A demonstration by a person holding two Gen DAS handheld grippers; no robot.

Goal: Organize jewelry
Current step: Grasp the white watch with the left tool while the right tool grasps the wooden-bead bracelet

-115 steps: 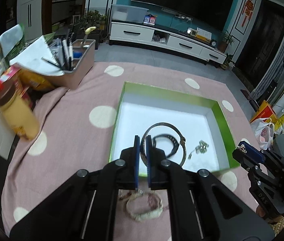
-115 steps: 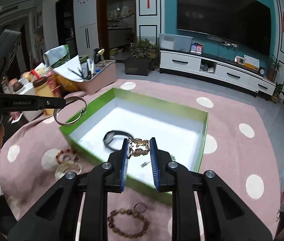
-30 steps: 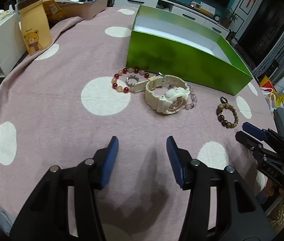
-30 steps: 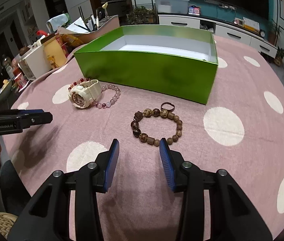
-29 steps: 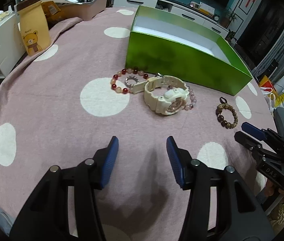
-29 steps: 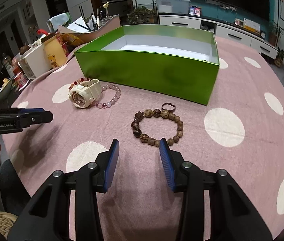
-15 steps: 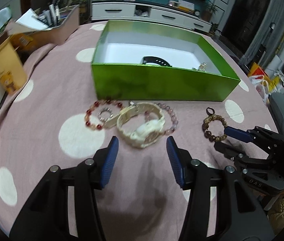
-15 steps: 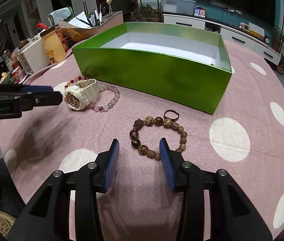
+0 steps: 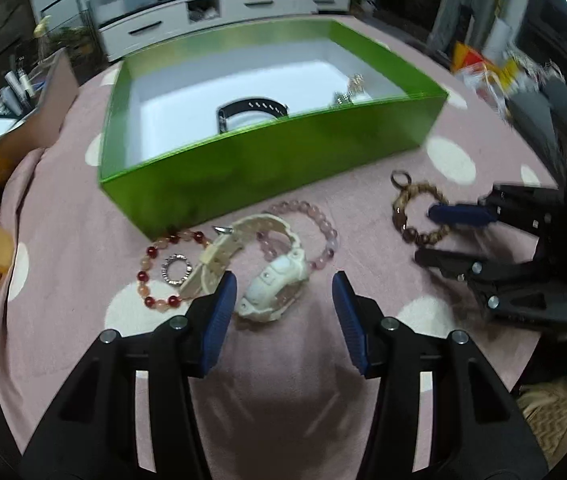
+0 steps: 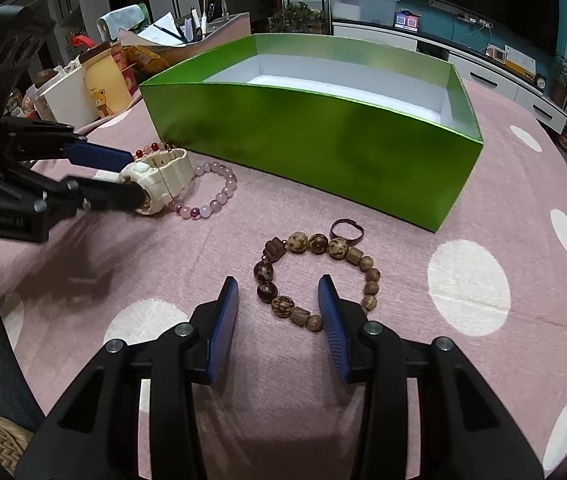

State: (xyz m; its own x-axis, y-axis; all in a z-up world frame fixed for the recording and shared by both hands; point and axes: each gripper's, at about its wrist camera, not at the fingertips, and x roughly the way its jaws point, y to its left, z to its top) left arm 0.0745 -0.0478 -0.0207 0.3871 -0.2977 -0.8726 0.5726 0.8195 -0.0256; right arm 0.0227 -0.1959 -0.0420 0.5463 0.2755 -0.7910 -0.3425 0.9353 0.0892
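Cream watch (image 9: 271,276), lying on its side on the pink dotted tablecloth (image 9: 67,248) just in front of the green box's near wall (image 9: 275,168). The left gripper (image 9: 284,294) is shown with its blue pads parted about halfway; the watch head is seen at the gap's mouth, and whether the pads touch it cannot be told, although in the right wrist view the watch sits right at this gripper's (image 10: 131,178) tips. The strap's long axis is directed from the watch head toward the box, its buckle end (image 9: 223,230) pointing at the near wall. A pale pink bead bracelet (image 9: 319,232) is overlapped by the watch; a red-and-peach bead bracelet (image 9: 155,268) with a small silver ring (image 9: 176,268) inside it lies toward the table's left edge.

Brown wooden bead bracelet (image 10: 315,276), flat on the cloth nearer the right edge, with a dark ring (image 10: 346,230) at its far side. The right gripper (image 10: 279,300) is held partly open, empty, its pads straddling the bracelet's near arc; contact cannot be told.

Inside the box a black band (image 9: 251,108) and a small metallic piece (image 9: 349,90) are visible.
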